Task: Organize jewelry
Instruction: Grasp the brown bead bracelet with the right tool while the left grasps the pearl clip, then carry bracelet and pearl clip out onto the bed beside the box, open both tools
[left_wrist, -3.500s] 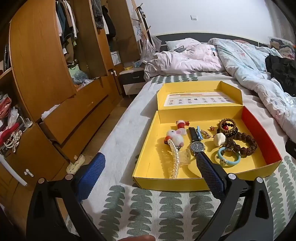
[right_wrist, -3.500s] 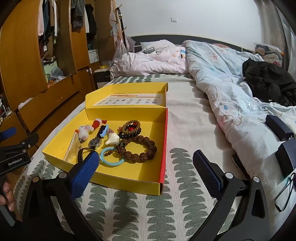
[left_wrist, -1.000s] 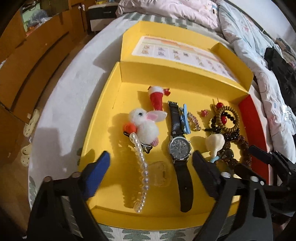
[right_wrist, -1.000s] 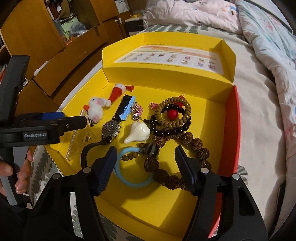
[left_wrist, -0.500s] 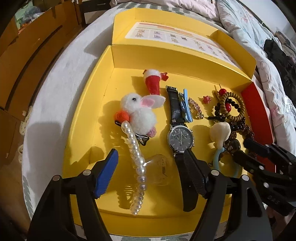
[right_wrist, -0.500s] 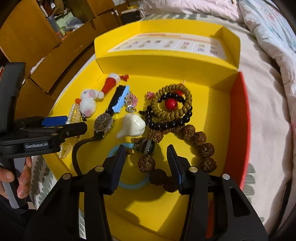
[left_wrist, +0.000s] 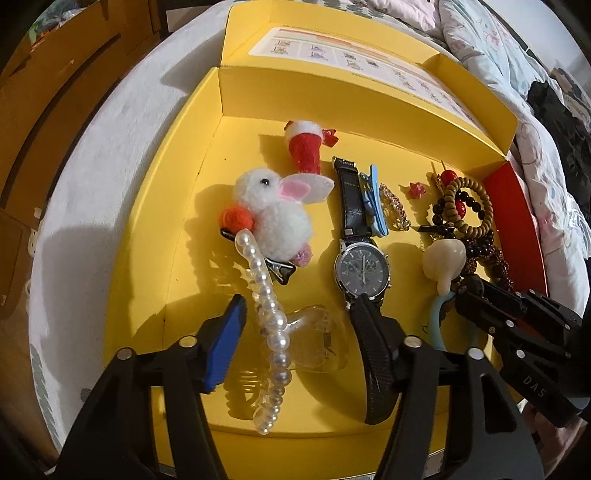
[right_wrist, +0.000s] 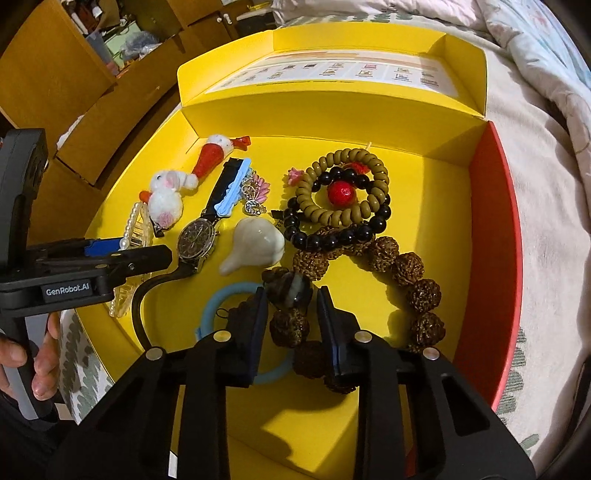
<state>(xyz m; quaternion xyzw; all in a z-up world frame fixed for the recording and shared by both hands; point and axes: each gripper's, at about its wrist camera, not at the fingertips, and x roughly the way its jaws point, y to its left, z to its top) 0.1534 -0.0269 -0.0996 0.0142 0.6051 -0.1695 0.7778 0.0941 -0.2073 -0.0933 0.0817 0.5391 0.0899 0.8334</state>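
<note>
An open yellow box (left_wrist: 192, 155) (right_wrist: 436, 206) on the bed holds the jewelry. My left gripper (left_wrist: 295, 317) is open, its jaws astride the pearl hair clip (left_wrist: 269, 321) and a clear claw clip (left_wrist: 317, 343); its right finger lies on the black watch strap (left_wrist: 373, 373). The watch (left_wrist: 364, 273) lies beside a white bunny clip (left_wrist: 277, 210). My right gripper (right_wrist: 290, 299) is nearly closed around the big brown bead bracelet (right_wrist: 413, 273), with beads (right_wrist: 288, 325) between its pads. A blue ring (right_wrist: 218, 299) lies under its left finger.
A red santa-hat clip (left_wrist: 306, 144), blue clip (left_wrist: 375, 199), white shell pendant (right_wrist: 255, 245), tan coil band (right_wrist: 347, 188) with a red bead and black bead bracelet (right_wrist: 332, 236) lie in the box. The red side wall (right_wrist: 498, 229) stands right. Wooden drawers (right_wrist: 55, 74) stand left.
Both grippers moved down into the box. The left jaws narrowed around the pearl clip. The right jaws closed in on the brown bead bracelet.
</note>
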